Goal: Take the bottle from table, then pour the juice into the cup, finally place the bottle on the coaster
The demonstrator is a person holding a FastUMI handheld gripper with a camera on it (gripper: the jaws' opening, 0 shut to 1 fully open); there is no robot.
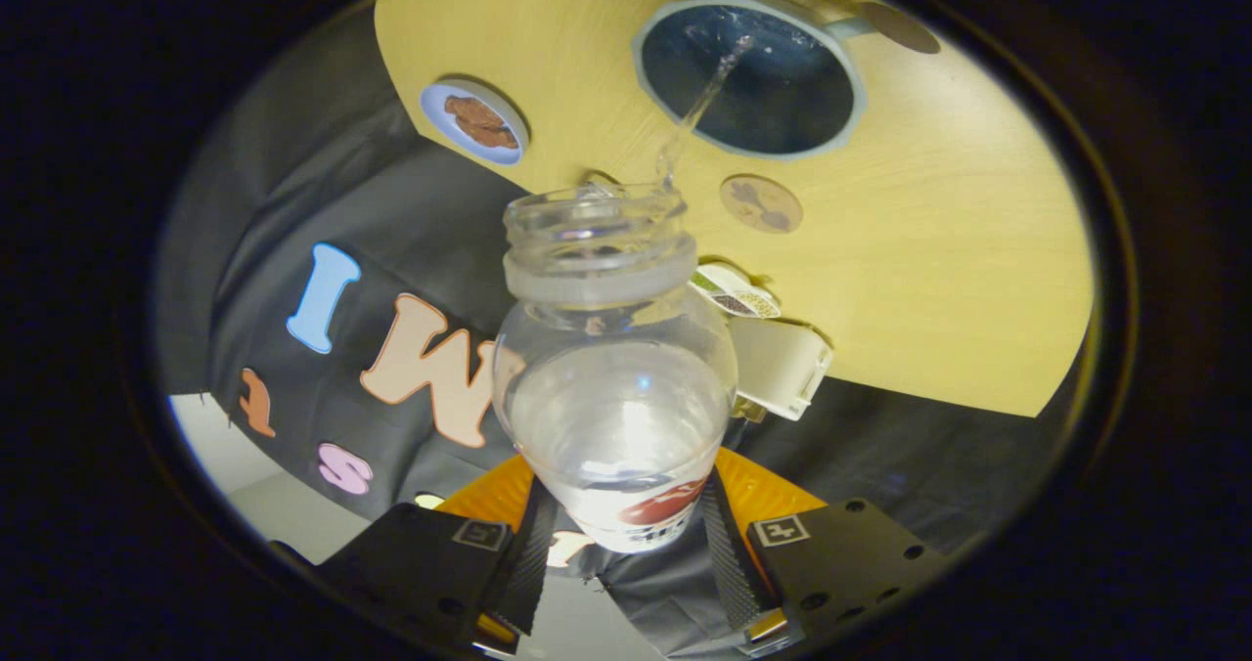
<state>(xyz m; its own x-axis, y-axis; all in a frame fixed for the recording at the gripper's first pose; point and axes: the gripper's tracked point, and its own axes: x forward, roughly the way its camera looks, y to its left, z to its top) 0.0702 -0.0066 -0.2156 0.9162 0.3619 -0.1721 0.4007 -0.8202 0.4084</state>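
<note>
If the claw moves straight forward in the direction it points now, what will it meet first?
The claw is shut on the bottle, so the bottle's mouth leads. Straight ahead lies the cup on the table, probably met first, though depth is unclear.

bottle: clear, uncapped, tipped, pouring | cup: dark inside, catching stream | coaster: round, bare, beside cup

The gripper is tipped steeply forward and rolled to one side, its two fingers closed against opposite sides of the bottle, clamping its lower body between them.
</note>
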